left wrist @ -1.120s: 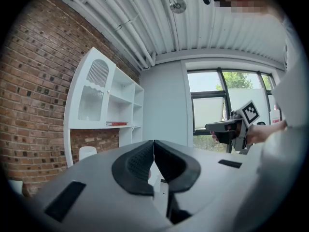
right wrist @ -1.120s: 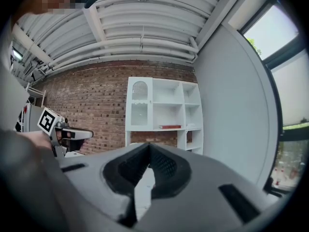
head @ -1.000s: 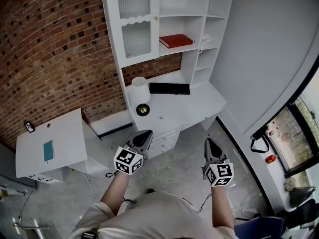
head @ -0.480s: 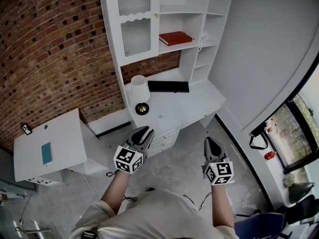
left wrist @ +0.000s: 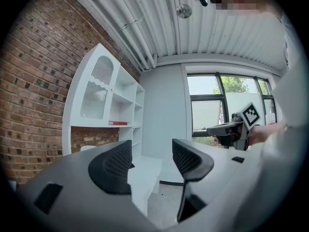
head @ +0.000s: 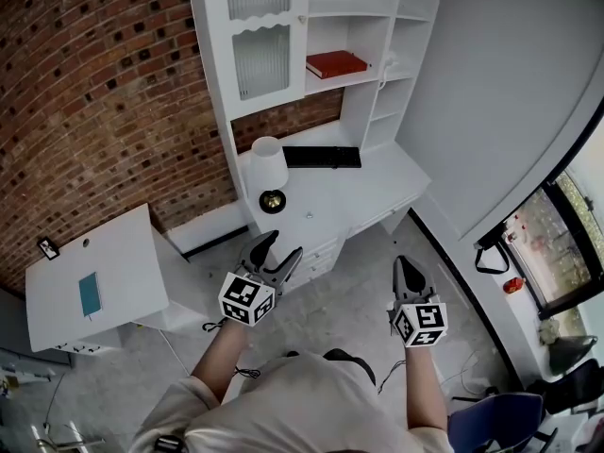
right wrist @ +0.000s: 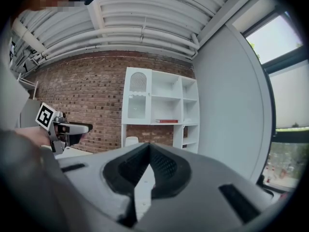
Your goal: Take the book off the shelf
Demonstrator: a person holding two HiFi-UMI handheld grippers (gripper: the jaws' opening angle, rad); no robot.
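Observation:
A red book (head: 336,63) lies flat on a shelf of the white shelf unit (head: 293,26), far ahead of both grippers. It shows small in the left gripper view (left wrist: 118,123) and in the right gripper view (right wrist: 167,121). My left gripper (head: 279,249) is held level in front of the desk; its jaws have just been opening and stand apart with nothing between them (left wrist: 152,149). My right gripper (head: 406,264) is held beside it, its jaw tips touching and empty (right wrist: 148,149). Each gripper sees the other: the right gripper (left wrist: 219,129), the left gripper (right wrist: 72,127).
Under the shelves a white desk (head: 377,192) carries a white lamp (head: 267,166) and a black keyboard (head: 322,157). A small white table (head: 94,281) stands at the left by the brick wall. A blue chair (head: 500,423) is at the lower right near the window.
The left gripper's jaws have gone from shut to open. Both hands have shifted slightly toward the desk. The book has not moved.

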